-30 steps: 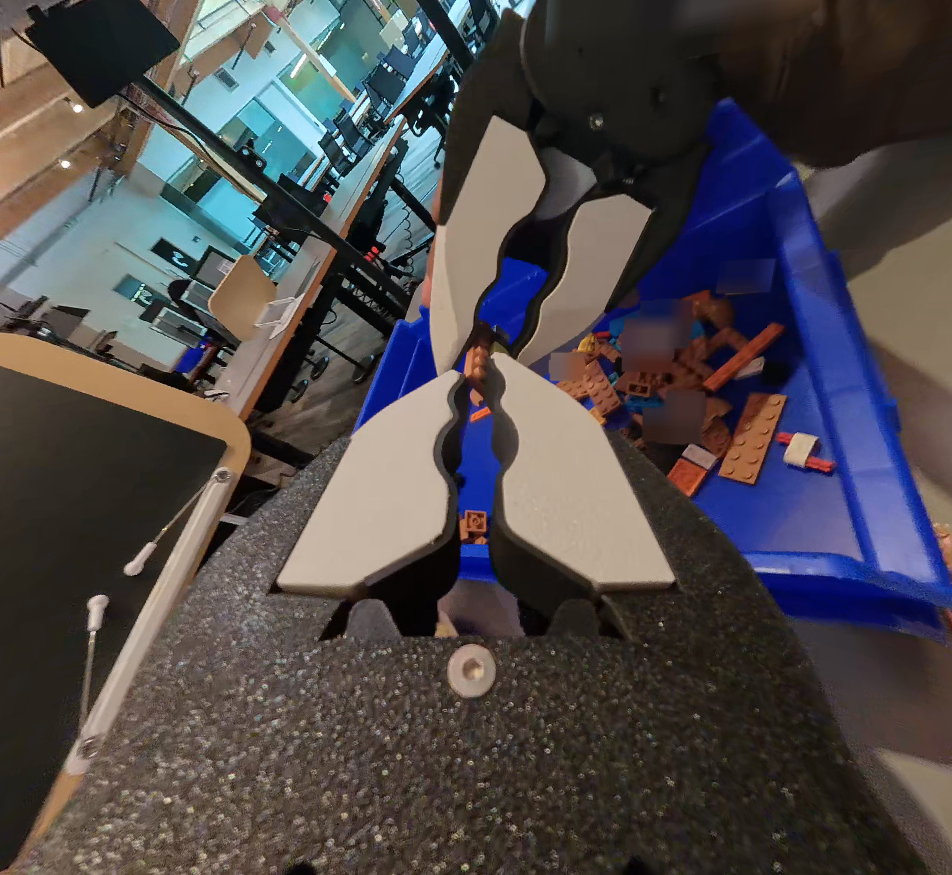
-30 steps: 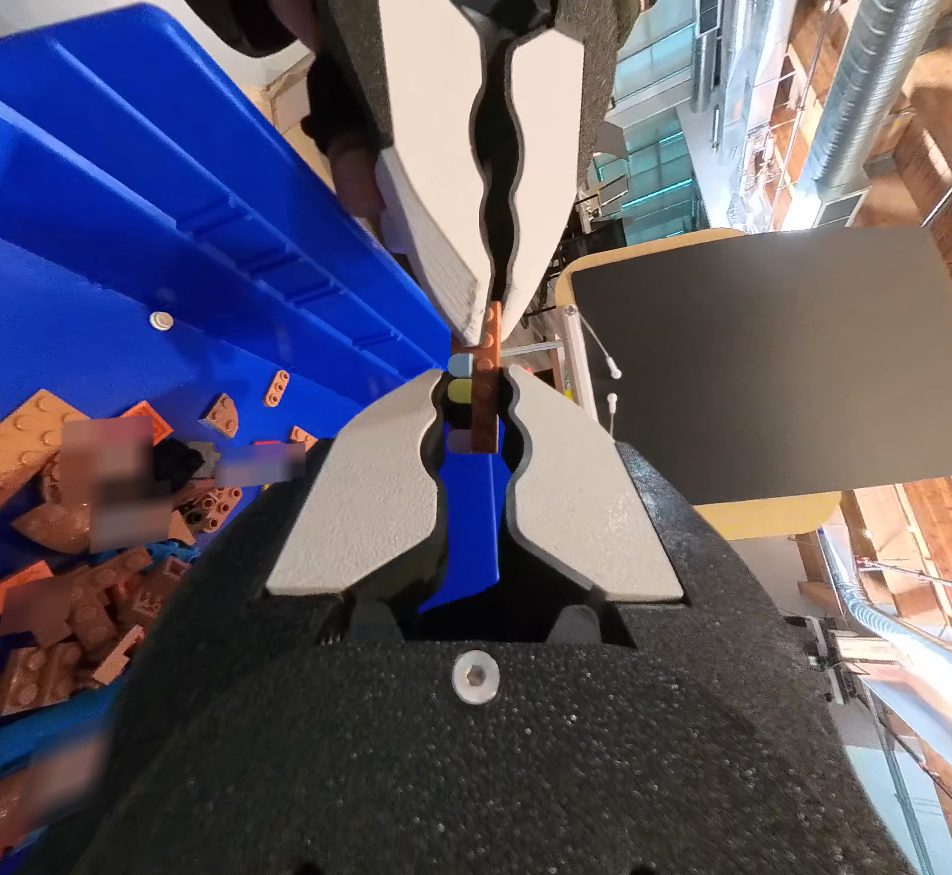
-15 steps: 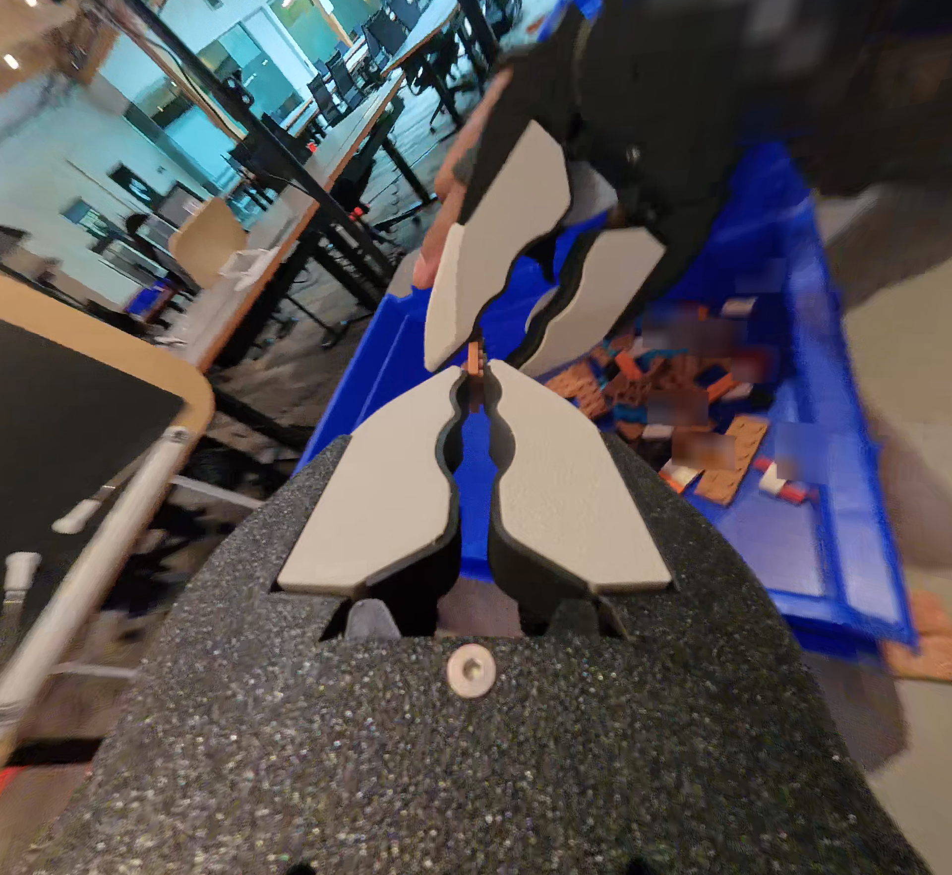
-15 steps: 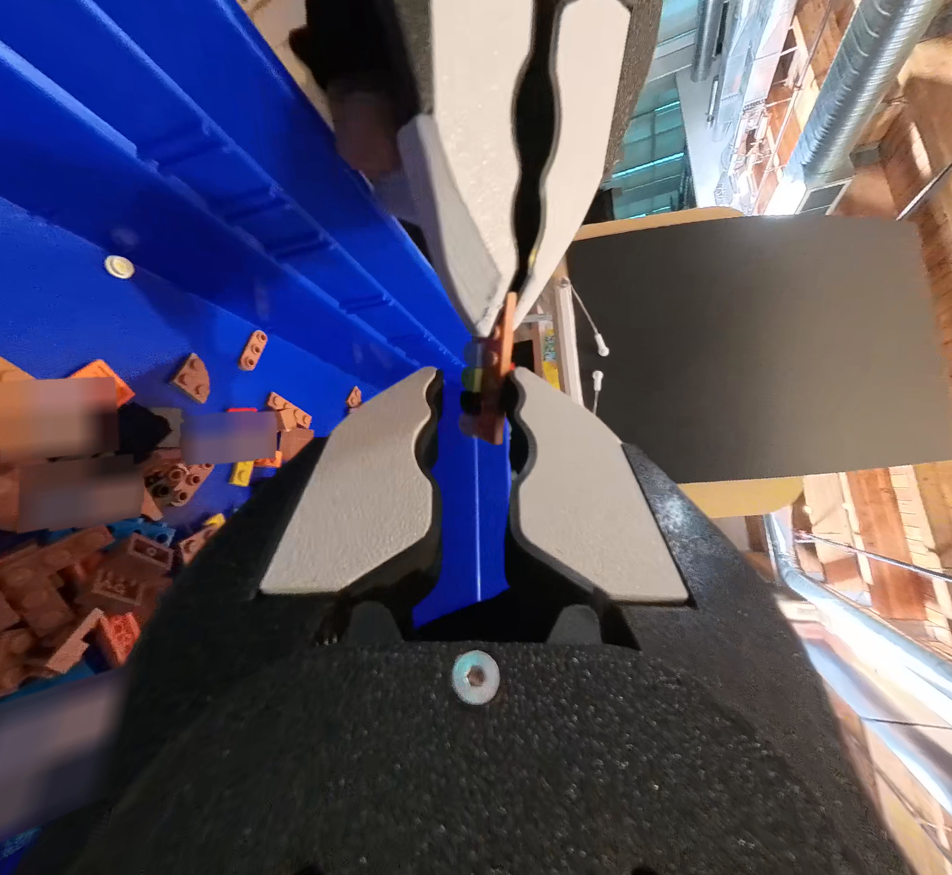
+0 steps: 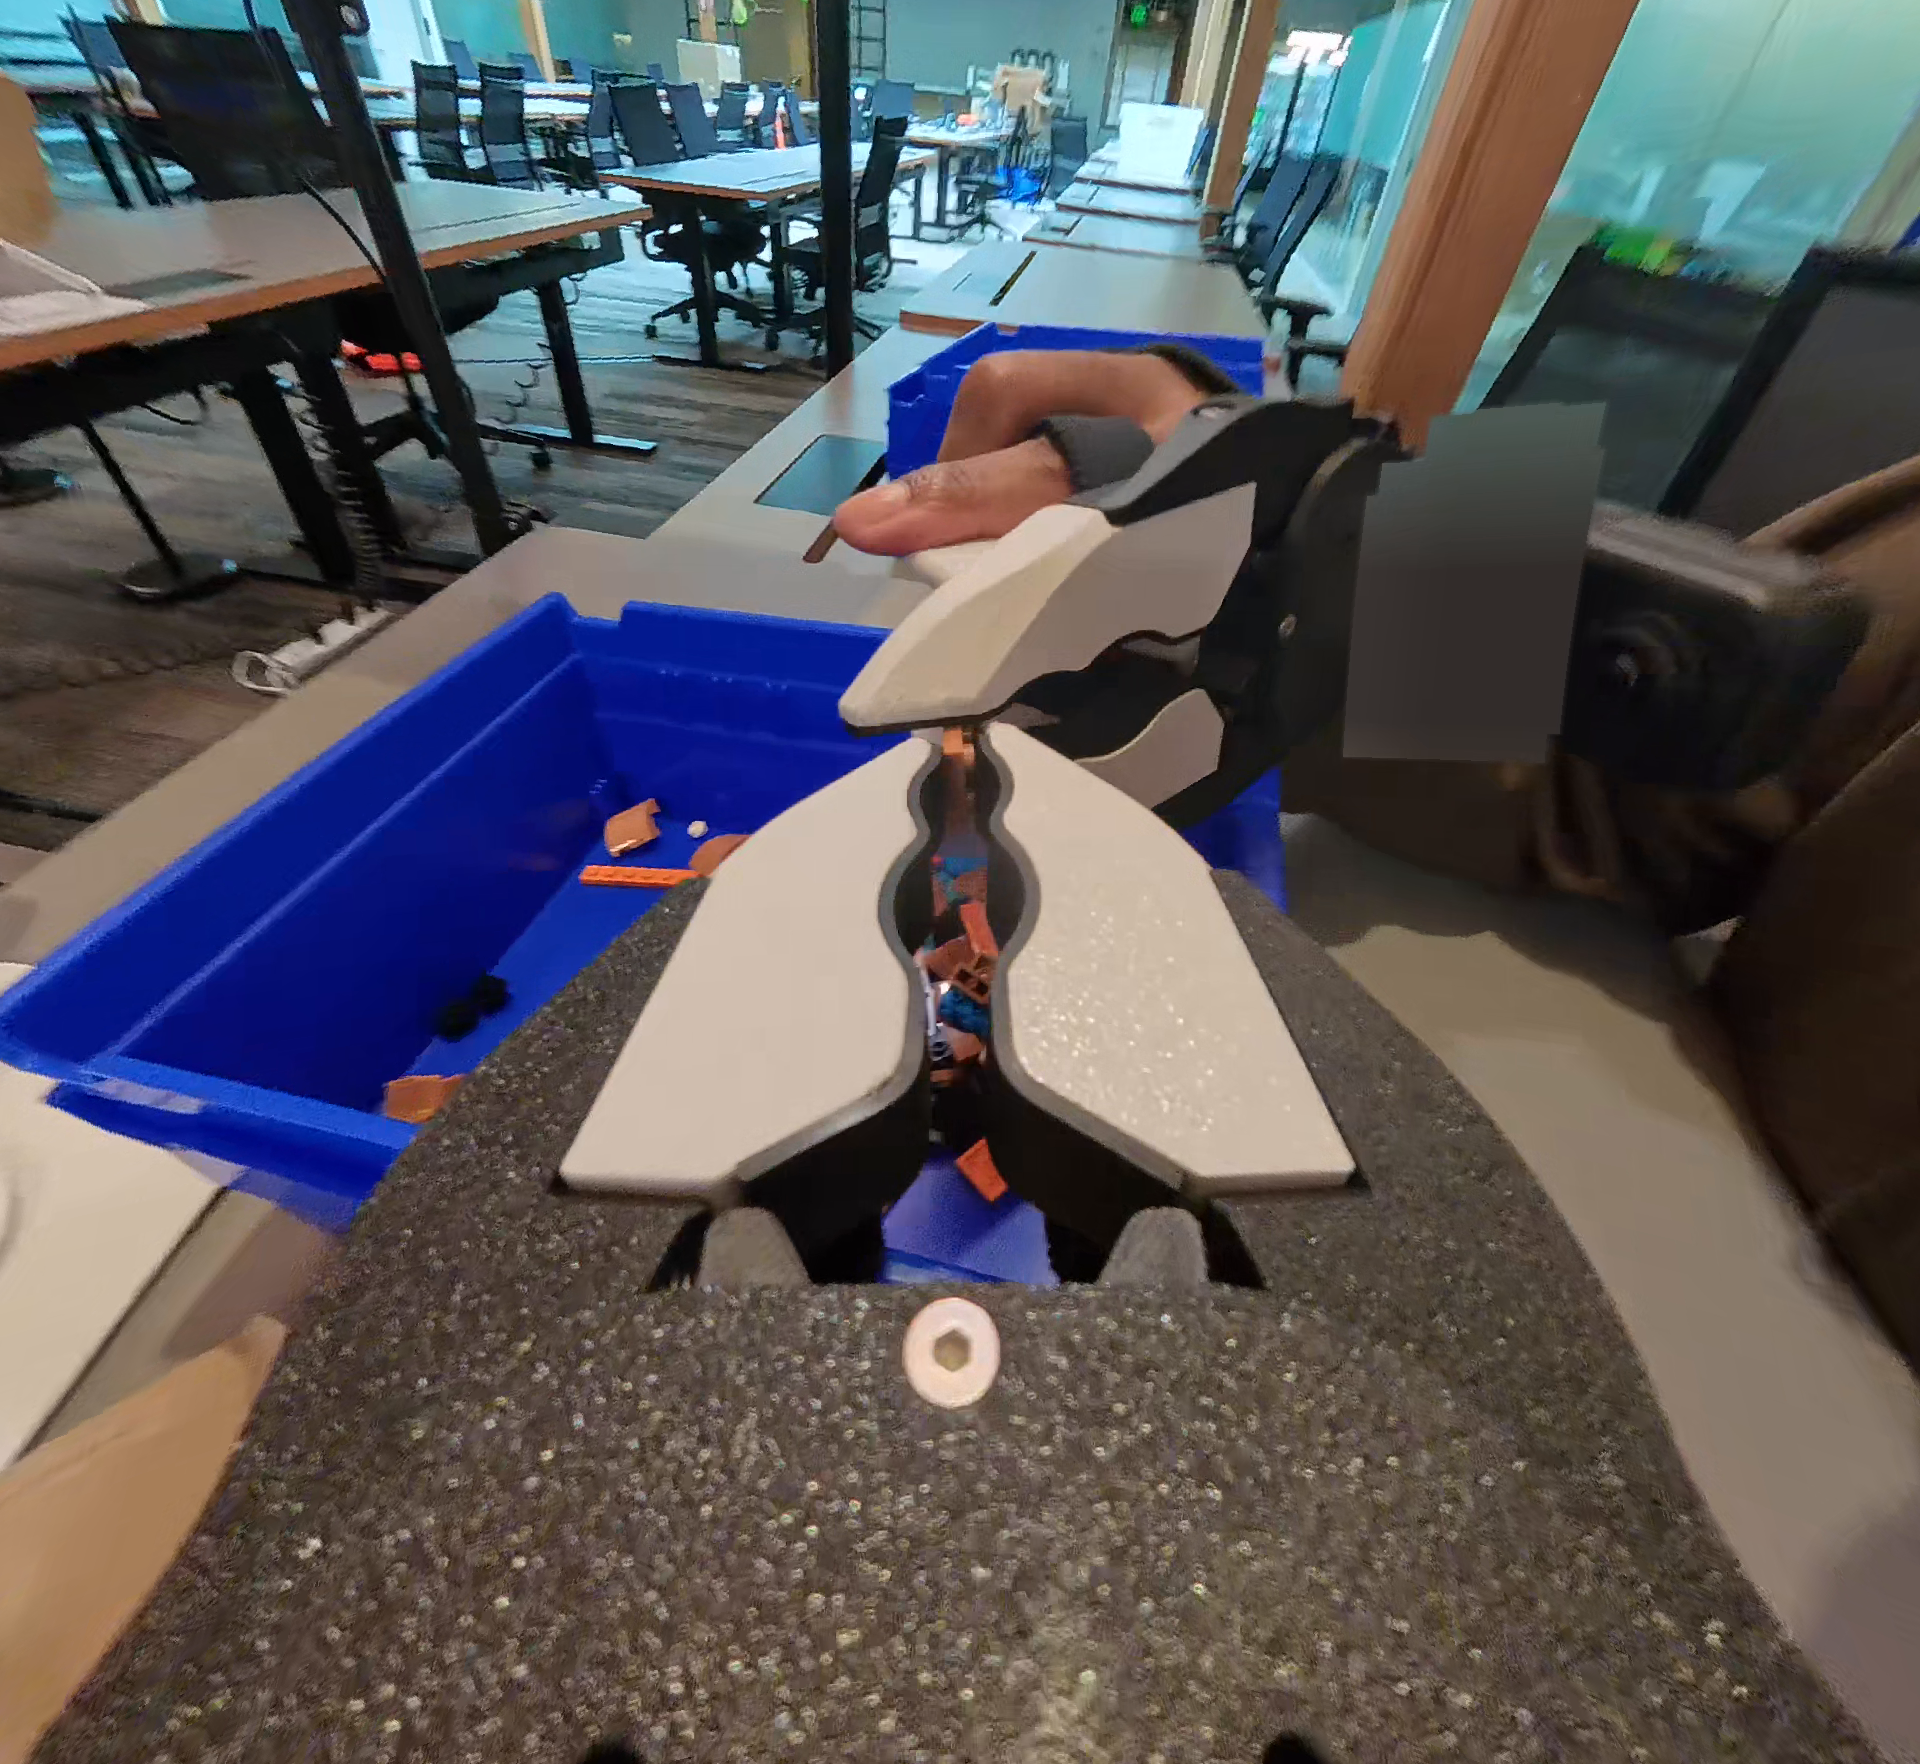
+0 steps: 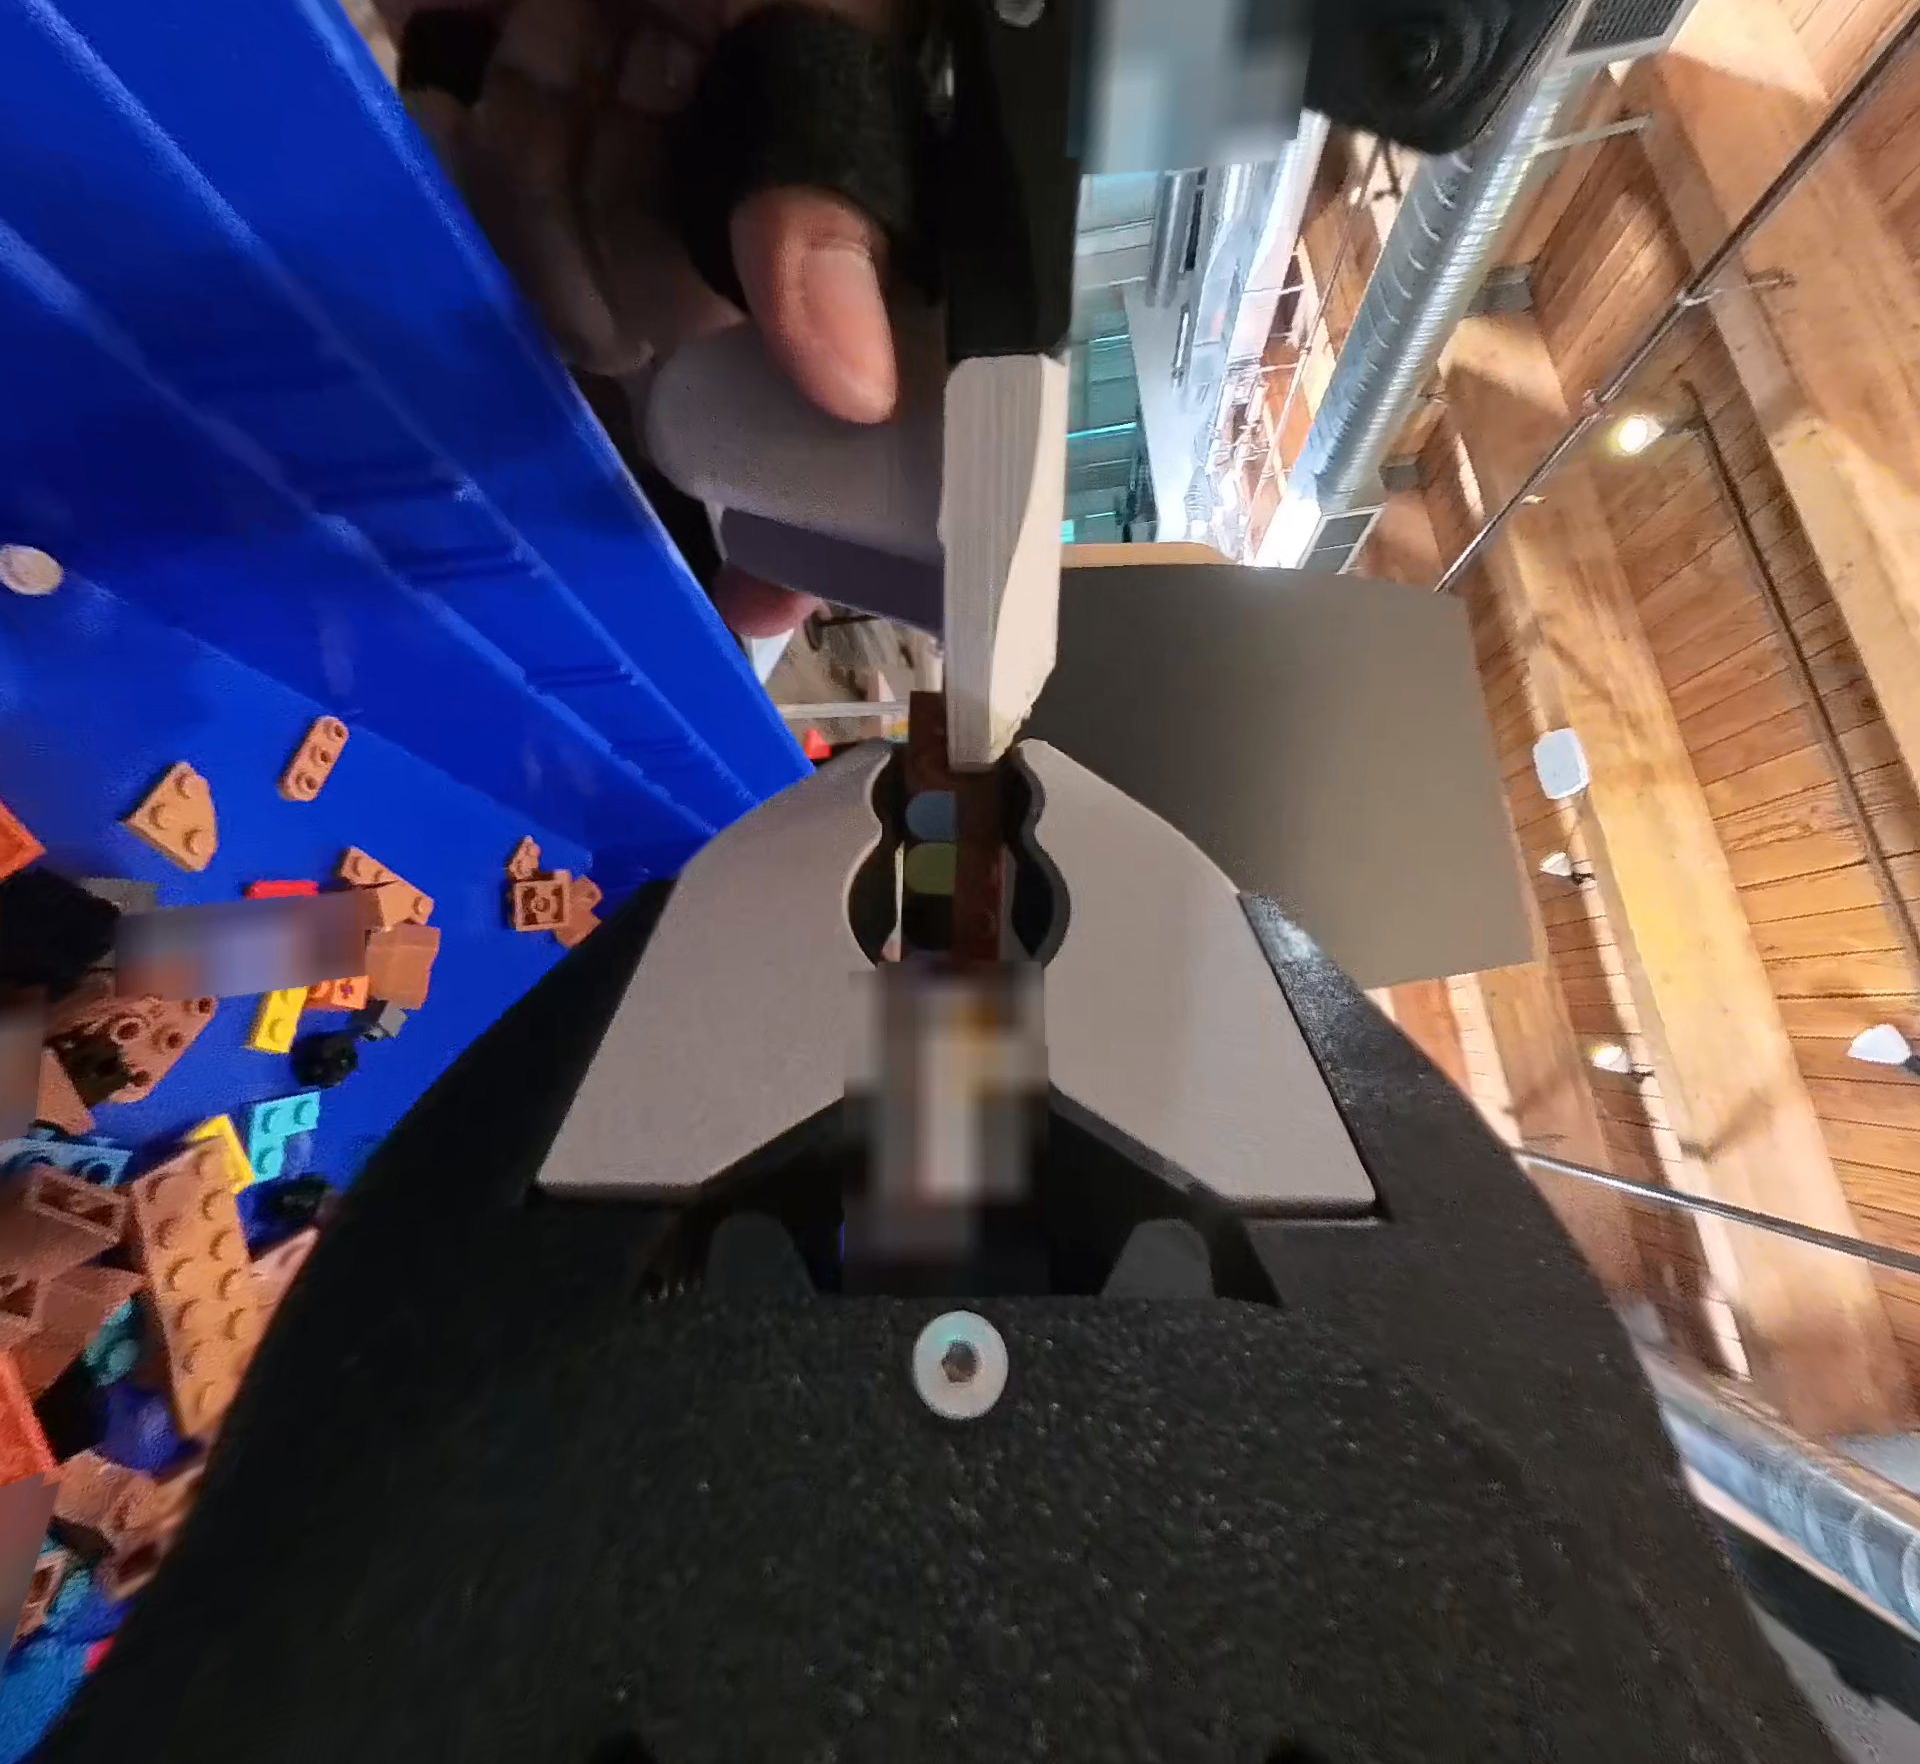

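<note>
My left gripper [image 5: 958, 746] is shut on the thin edge of a small brown plate [image 5: 956, 746], above a blue bin [image 5: 312, 883]. My right gripper [image 6: 954, 764] is shut on a brown plate assembly [image 6: 977, 893] with a light blue and an olive round piece on its side. The two grippers meet tip to tip. The right gripper reaches in from the right in the left wrist view [image 5: 940, 727]. The left one comes down edge-on in the right wrist view [image 6: 987, 738]. A person's hand [image 6: 810, 301] holds it.
The blue bin [image 6: 312, 364] holds several loose brown, yellow and teal bricks [image 6: 187, 1247]. It stands on a grey table [image 5: 1507, 1091]. A second blue bin [image 5: 925, 395] is farther back. A black board [image 6: 1247, 779] is behind the grippers. Office desks and chairs fill the background.
Both grippers have swung round together while staying tip to tip on the brown piece. The left view now looks level across the room, with the bin to its left.
</note>
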